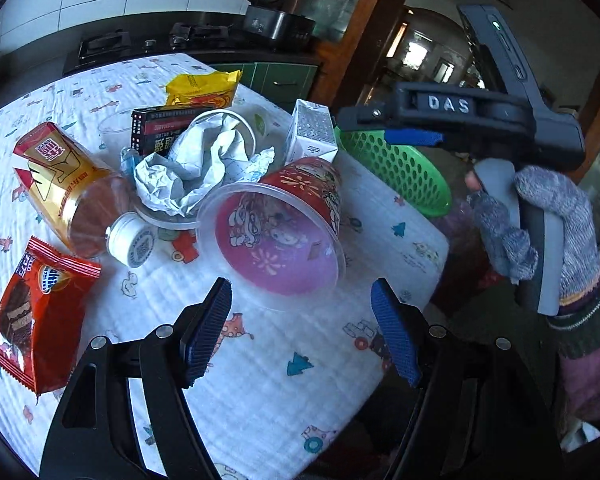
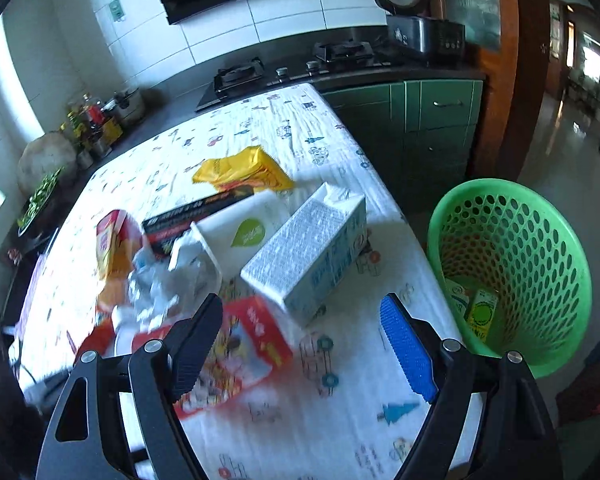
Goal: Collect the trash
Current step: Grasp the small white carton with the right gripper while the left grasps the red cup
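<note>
Your left tongs (image 1: 302, 332) hang wide open over the counter (image 1: 260, 380) with nothing between their pads; the red cup (image 1: 284, 224) lies on its side just beyond them, its mouth turned toward you. Your right tongs (image 2: 302, 344) are also spread wide and hold nothing; in the left wrist view you can see them up at the right, gripped by your gloved hand (image 1: 540, 224), above the counter's edge and in front of the green basket (image 1: 396, 168).

The trash sits in a loose heap on the patterned cloth. Touching the red cup's far side is a wad of crumpled paper (image 1: 192, 176) lying in a clear bowl. Left of that lies a plastic bottle (image 1: 72, 196) with a gold label, on its side, its white cap pointing toward you. A red snack wrapper (image 1: 32, 320) lies near the left edge, apart from the bottle. Behind the paper are a dark box (image 1: 160, 128), a yellow packet (image 1: 202, 88) farther back, and a white milk carton (image 1: 312, 132) standing by the red cup.

From the right wrist, the carton (image 2: 312, 256) lies just ahead of your tongs, and the green basket (image 2: 512, 272) stands off the counter's right edge with two small cartons (image 2: 474, 308) in its bottom.
</note>
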{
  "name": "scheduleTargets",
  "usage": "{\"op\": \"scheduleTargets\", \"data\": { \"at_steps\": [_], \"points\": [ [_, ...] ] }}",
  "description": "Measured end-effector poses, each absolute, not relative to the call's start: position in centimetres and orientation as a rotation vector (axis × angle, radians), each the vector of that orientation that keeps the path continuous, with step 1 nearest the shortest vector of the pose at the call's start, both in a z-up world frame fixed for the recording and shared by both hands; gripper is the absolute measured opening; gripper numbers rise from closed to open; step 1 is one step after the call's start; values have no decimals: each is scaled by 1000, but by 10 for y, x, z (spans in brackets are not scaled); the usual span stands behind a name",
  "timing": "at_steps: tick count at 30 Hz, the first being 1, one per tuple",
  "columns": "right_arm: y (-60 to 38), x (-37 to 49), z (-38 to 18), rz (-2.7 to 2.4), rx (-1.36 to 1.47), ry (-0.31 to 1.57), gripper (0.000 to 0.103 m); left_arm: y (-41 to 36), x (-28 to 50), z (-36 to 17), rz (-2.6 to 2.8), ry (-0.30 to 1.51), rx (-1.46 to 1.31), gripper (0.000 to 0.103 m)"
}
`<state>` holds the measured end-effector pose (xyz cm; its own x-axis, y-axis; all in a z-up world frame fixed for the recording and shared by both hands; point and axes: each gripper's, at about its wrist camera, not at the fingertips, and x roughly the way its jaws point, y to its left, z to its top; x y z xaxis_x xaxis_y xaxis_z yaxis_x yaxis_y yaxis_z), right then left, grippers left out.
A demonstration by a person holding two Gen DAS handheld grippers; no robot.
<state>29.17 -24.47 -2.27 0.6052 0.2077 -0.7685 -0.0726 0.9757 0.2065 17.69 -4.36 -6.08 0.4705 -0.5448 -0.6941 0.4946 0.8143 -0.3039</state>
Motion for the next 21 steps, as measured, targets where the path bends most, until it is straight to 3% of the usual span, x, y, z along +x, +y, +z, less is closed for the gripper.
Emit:
{"op": "scheduleTargets", "data": {
  "at_steps": [12,21],
  "points": [
    [-251,368,-45,89,249,1029,74,-70,194,-70,-648,856,-49,60],
    [-263,392,-73,108,366,1123,69,-87,206,-75,-640,845,-34,58]
  ]
}}
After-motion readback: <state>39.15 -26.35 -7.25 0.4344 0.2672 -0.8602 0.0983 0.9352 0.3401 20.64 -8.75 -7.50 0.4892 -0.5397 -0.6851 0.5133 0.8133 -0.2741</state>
